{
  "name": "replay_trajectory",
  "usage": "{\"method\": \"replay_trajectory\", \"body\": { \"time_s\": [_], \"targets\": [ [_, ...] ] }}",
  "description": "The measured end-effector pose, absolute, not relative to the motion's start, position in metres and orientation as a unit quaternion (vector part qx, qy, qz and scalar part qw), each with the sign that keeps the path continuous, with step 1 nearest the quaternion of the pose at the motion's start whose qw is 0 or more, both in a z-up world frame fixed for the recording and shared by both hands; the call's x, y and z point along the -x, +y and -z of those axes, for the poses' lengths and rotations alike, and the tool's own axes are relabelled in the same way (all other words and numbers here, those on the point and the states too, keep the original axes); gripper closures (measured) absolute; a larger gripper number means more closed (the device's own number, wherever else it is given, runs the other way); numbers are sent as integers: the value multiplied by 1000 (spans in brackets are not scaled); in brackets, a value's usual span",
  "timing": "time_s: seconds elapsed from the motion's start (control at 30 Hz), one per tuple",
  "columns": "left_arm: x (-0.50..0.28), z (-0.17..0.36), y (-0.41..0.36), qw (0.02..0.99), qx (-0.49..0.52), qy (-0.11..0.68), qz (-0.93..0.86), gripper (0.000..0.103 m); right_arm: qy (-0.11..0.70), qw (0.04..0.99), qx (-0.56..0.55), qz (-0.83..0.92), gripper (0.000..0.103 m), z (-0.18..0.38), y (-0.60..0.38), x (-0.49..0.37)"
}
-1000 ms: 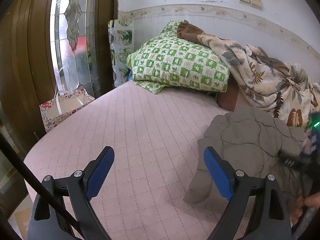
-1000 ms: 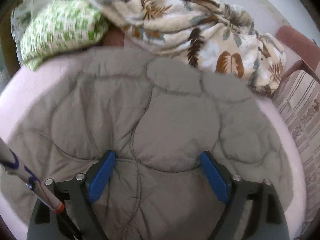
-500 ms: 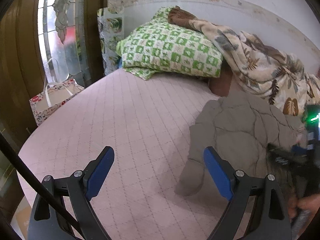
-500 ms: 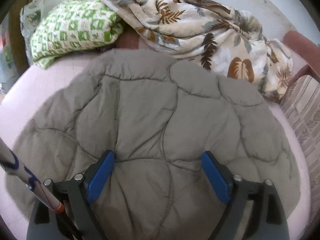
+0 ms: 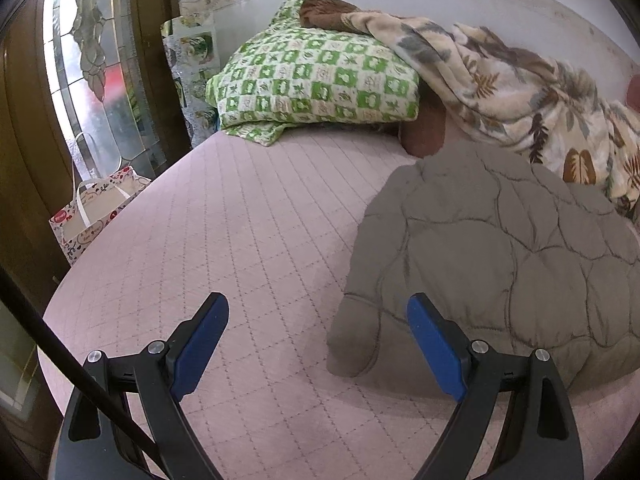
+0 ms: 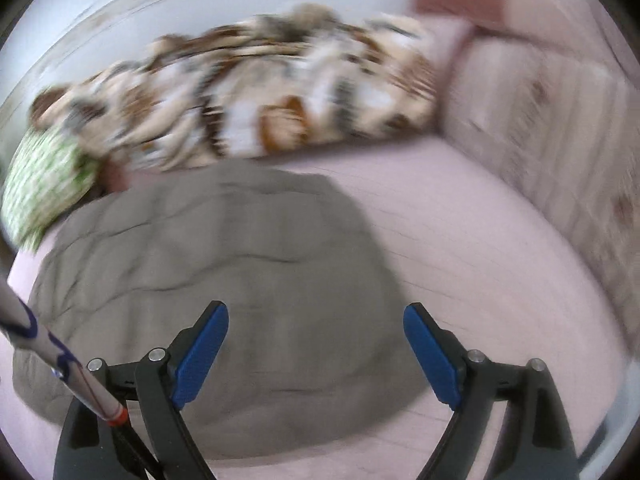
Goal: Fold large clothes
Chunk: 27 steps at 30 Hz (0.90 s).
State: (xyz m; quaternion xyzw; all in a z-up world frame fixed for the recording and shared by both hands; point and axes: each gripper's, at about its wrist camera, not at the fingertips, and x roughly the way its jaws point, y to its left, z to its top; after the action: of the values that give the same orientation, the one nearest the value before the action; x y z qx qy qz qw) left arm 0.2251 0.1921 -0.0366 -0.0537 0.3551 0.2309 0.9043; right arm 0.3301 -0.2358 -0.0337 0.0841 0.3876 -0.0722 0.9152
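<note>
Both the left gripper (image 5: 318, 338) and right gripper (image 6: 316, 350) gape empty above the puffy, quilted grey jacket (image 5: 492, 264) lying lengthwise on the pink quilted mattress (image 5: 224, 240), its far end toward the green checked pillow (image 5: 316, 80) and leaf-print blanket (image 5: 520, 96).

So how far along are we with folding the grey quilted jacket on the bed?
The grey quilted jacket already lies in a compact bundle on the pink bed, a sleeve end poking out near the left gripper. Nothing is in hand: the left gripper and the right gripper are both open and empty. Whether more folds remain can't be judged; the right view is blurred.
</note>
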Motion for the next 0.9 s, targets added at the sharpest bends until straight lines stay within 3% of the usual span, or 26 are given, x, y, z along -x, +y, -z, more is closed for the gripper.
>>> {"method": "replay_trajectory", "body": {
  "time_s": [0.23, 0.63, 0.9],
  "targets": [
    [-242, 57, 180, 893, 33, 382, -234, 13, 399, 896, -174, 86, 8, 69, -314, -329],
    [-256, 64, 167, 893, 30, 382, -236, 13, 455, 857, -240, -20, 4, 109, -341, -376],
    [-253, 26, 197, 924, 92, 330, -170, 13, 488, 796, -330, -137, 0, 142, -333, -403]
  ]
}}
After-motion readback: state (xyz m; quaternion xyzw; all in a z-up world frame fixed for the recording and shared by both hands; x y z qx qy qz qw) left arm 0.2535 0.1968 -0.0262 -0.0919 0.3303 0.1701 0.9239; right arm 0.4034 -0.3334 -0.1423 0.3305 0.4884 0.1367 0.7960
